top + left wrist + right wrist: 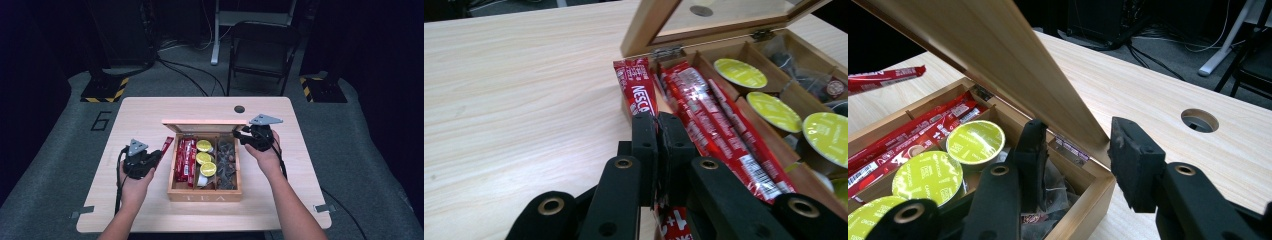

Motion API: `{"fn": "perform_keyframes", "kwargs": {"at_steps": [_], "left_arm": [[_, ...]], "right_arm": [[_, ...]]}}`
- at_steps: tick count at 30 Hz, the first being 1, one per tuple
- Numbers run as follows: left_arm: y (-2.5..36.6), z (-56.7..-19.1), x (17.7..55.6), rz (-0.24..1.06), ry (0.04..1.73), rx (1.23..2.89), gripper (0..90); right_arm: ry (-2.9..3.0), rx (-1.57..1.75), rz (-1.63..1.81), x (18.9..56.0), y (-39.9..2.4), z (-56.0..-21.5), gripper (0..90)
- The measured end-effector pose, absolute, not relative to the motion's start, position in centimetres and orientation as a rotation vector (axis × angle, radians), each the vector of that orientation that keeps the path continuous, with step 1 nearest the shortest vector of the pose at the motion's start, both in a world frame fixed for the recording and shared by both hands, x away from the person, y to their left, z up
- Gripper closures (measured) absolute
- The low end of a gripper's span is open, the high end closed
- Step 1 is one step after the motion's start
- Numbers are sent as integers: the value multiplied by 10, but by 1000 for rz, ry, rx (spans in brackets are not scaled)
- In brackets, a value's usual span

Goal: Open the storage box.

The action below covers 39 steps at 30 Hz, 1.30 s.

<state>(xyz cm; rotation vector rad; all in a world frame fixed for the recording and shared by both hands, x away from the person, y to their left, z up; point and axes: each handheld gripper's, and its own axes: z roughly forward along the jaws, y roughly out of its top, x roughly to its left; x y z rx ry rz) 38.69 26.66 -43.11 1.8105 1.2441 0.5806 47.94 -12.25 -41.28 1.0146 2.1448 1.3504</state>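
Note:
A wooden tea box (205, 196) stands open at mid table. Its left compartment holds red stick packets (185, 160), the middle one yellow-green capsules (205, 157), the right one dark sachets (226, 162). My right gripper (242, 136) grips the right end of the raised lid (205, 125); in the right gripper view the lid's edge (998, 55) runs between the jaws of the right gripper (1078, 136). Left of the box, my left gripper (157, 157) is shut on one red stick packet (166, 145). In the left gripper view that packet (639, 90) juts past the left gripper (657, 122), beside the box wall (626, 107).
A round cable hole (239, 109) sits in the table behind the box. Bare tabletop (140, 115) lies left of and behind the box. A folding chair (262, 50) and floor cables stand beyond the far edge.

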Motion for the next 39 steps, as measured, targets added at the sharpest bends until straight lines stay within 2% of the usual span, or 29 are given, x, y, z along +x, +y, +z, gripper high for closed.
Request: {"fn": "perform_keyframes", "kwargs": {"at_steps": [23, 39], "left_arm": [[325, -444, 370, 641, 1361, 1713, 865], [335, -471, 377, 636, 1416, 1750, 865]], "right_arm": [[2148, 1017, 1334, 478, -122, -413, 586], [2147, 1024, 1332, 477, -121, -412, 582]]}}
